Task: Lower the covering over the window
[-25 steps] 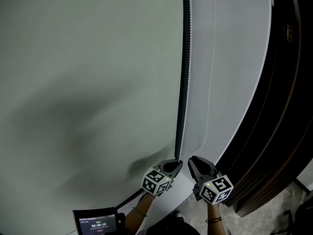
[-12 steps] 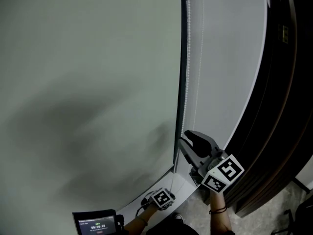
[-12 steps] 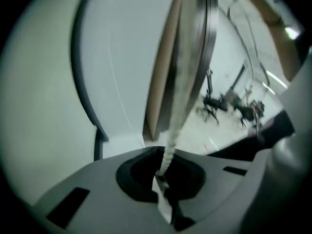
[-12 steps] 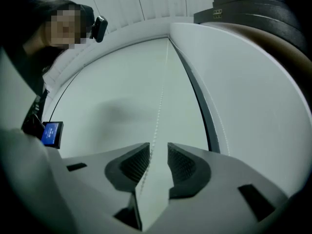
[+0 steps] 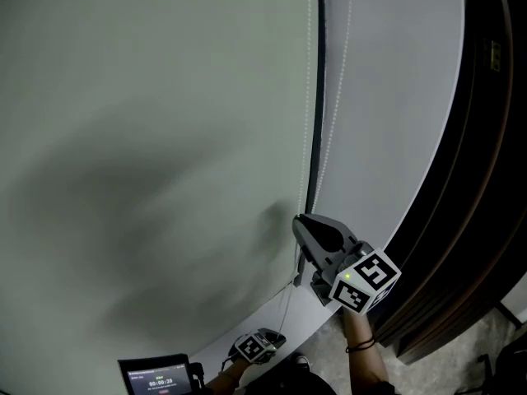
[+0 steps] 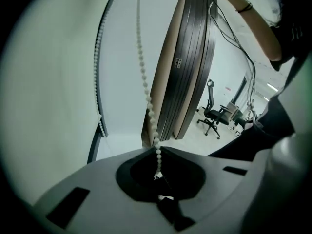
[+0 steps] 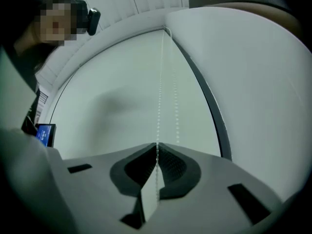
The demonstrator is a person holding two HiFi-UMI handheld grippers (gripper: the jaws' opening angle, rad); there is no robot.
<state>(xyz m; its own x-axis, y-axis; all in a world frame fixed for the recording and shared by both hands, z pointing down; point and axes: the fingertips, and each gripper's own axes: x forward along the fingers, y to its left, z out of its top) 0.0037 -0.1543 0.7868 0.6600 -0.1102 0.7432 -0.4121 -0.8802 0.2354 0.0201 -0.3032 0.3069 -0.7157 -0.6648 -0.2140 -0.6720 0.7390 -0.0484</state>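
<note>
Pale grey-green roller blind (image 5: 148, 138) fills left of head view, hanging flat beside dark vertical frame strip (image 5: 318, 97). White bead chain (image 6: 144, 82) hangs along that edge. Right tool (image 5: 298, 220), higher, pressed together on chain. Left tool (image 6: 157, 150), low near small lit screen (image 5: 156, 377), pinching same chain.

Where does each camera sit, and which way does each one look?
Head view: on the person's head, looking down the blind; left gripper, right gripper and forearms show.
Left gripper view: on the left gripper, facing along its shut jaws toward bead chain and dark panels; the right forearm shows.
Right gripper view: on the right gripper, facing the blind along its shut jaws; the person's head shows.
Shared: both gripper views show the bead chain pinched.
</note>
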